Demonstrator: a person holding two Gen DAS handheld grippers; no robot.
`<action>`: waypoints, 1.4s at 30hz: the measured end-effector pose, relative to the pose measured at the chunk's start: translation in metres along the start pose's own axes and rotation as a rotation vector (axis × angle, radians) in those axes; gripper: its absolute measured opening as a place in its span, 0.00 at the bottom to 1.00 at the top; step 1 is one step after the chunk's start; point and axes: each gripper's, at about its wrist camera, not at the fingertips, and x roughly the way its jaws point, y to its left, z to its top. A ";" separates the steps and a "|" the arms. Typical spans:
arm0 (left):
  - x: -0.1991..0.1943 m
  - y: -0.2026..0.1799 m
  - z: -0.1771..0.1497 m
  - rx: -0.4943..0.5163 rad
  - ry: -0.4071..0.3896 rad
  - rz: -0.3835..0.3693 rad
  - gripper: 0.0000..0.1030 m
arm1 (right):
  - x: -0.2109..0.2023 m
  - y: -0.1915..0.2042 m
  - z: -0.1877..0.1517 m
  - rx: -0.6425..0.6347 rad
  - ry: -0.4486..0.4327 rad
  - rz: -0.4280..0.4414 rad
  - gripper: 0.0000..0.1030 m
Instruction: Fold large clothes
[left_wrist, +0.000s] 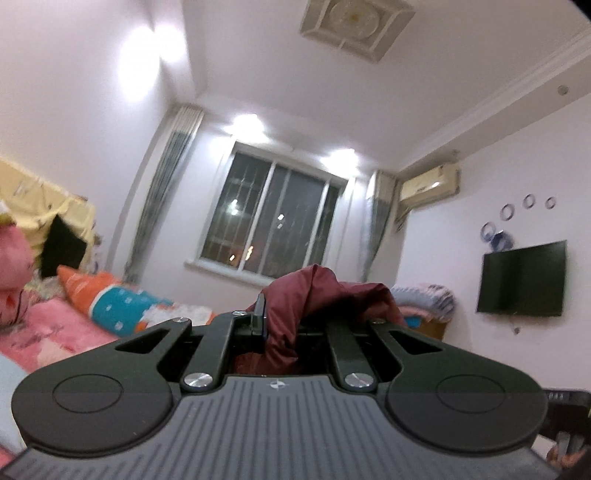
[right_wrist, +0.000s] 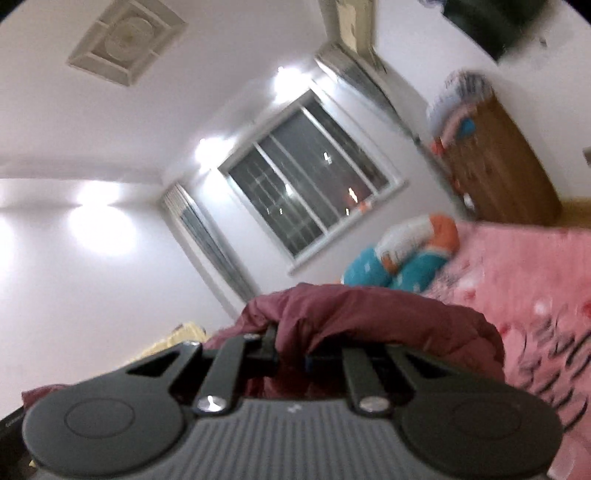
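The left gripper (left_wrist: 284, 314) is pinched tight on a bunch of the dark red coat (left_wrist: 317, 291). In its view the cloth puffs up at about 12 o'clock from the jaws, in front of the window (left_wrist: 273, 229). The right gripper (right_wrist: 291, 350) is pinched tight on another part of the same coat (right_wrist: 369, 314), which bulges over its jaws and spills toward 3 o'clock, above the pink bed (right_wrist: 517, 277).

The coat looks soft, puffy and a bit shiny, so it may be slippery and floppy, and probably not heavy. It will sag between the two grips. A good place to hold is likely a firm edge, like a shoulder seam or the hem, not the loose middle. Which part is held now I cannot tell.
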 end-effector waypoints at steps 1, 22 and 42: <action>-0.006 -0.003 0.006 0.000 -0.015 -0.016 0.08 | -0.005 0.004 0.009 -0.020 -0.023 -0.001 0.08; 0.025 -0.018 -0.011 0.007 0.038 -0.022 0.11 | 0.049 0.006 0.064 -0.155 -0.024 -0.086 0.09; 0.272 0.058 -0.186 0.018 0.449 0.204 0.11 | 0.321 -0.164 -0.048 -0.154 0.371 -0.343 0.22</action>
